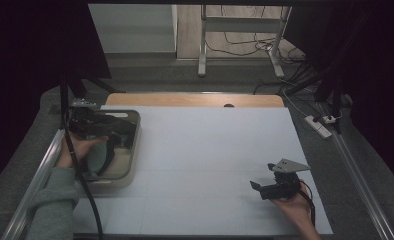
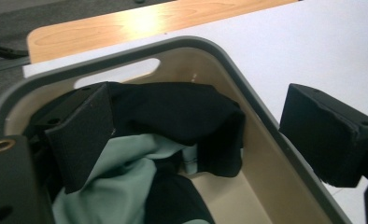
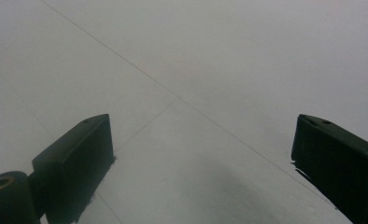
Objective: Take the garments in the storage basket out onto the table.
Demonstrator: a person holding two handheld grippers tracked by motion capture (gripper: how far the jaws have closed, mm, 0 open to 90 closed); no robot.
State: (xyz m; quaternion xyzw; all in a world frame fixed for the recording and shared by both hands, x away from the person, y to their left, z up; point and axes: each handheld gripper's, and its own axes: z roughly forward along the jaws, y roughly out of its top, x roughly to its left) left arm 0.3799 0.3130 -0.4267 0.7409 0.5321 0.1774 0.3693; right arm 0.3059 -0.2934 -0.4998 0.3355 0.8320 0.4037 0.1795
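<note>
A beige plastic bin (image 1: 133,159) (image 2: 247,88) stands at the left of the white table (image 1: 210,150). It holds a black cloth (image 2: 173,112) and a mint-green cloth (image 2: 121,172) (image 1: 92,162), bunched together. My left gripper (image 1: 105,132) (image 2: 205,135) is open and hangs over the bin. One jaw is inside above the cloths, the other outside past the rim. Low over bare table at the front right, my right gripper (image 1: 259,187) (image 3: 205,154) is open with nothing between its jaws.
A wooden board (image 1: 195,99) edges the table's far side. A metal rail (image 1: 37,175) runs along the left and another along the right. A power strip (image 1: 319,126) and cables lie on the floor at the right, with a frame leg (image 1: 202,45) beyond.
</note>
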